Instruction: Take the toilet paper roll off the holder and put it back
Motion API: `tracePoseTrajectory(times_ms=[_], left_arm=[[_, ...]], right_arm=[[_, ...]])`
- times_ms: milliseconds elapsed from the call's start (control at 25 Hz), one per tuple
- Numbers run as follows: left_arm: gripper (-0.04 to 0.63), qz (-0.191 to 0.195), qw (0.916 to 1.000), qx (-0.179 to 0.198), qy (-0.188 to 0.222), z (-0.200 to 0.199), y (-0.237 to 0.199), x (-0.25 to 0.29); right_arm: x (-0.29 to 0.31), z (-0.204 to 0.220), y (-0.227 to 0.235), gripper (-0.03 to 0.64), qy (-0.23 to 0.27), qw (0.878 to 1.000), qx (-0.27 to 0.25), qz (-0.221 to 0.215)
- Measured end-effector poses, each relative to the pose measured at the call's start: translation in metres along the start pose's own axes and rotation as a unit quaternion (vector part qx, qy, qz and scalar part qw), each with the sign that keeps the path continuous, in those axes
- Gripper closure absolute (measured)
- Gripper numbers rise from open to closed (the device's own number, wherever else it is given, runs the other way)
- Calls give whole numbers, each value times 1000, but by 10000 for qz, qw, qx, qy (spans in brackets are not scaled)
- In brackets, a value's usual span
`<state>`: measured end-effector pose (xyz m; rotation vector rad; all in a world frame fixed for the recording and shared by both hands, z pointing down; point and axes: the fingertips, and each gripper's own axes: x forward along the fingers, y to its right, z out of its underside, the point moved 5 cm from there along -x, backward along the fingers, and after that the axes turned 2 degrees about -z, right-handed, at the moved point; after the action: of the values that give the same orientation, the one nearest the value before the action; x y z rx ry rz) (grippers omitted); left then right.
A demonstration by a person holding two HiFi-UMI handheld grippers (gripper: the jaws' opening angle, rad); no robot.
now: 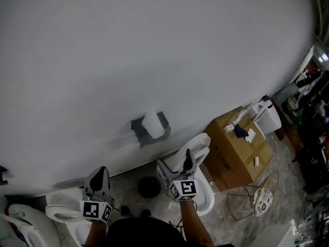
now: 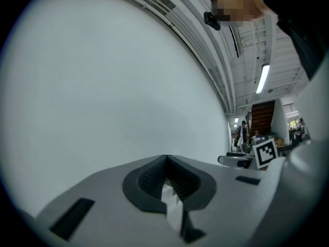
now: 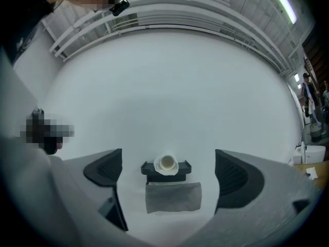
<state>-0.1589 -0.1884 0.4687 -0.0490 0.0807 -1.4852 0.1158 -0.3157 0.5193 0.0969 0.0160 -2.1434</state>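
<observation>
A white toilet paper roll (image 1: 152, 124) sits on a grey holder (image 1: 161, 120) fixed to the white wall. In the right gripper view the roll (image 3: 167, 163) shows end-on, centred on the holder (image 3: 183, 168), well beyond the jaws. My right gripper (image 1: 175, 161) (image 3: 168, 153) is open, empty, and aimed at the roll from below and some way off. My left gripper (image 1: 99, 173) (image 2: 165, 163) is shut with nothing in it. It is held lower left of the holder and faces bare wall.
Below the holder a white toilet (image 1: 201, 189) stands on the floor, with another (image 1: 61, 212) at the left. A dark round object (image 1: 149, 187) lies between them. A cardboard box (image 1: 241, 156) with small items stands to the right, beside a wire stand (image 1: 259, 197).
</observation>
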Motion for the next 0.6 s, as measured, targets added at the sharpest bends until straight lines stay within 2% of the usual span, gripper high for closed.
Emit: tracePoseTrajectory(times_ms=[600], left_arm=[[592,-130,9999,41,-28,0,-8,-1]], right_arm=[[51,24,9,66,-221,9997,114,-64]])
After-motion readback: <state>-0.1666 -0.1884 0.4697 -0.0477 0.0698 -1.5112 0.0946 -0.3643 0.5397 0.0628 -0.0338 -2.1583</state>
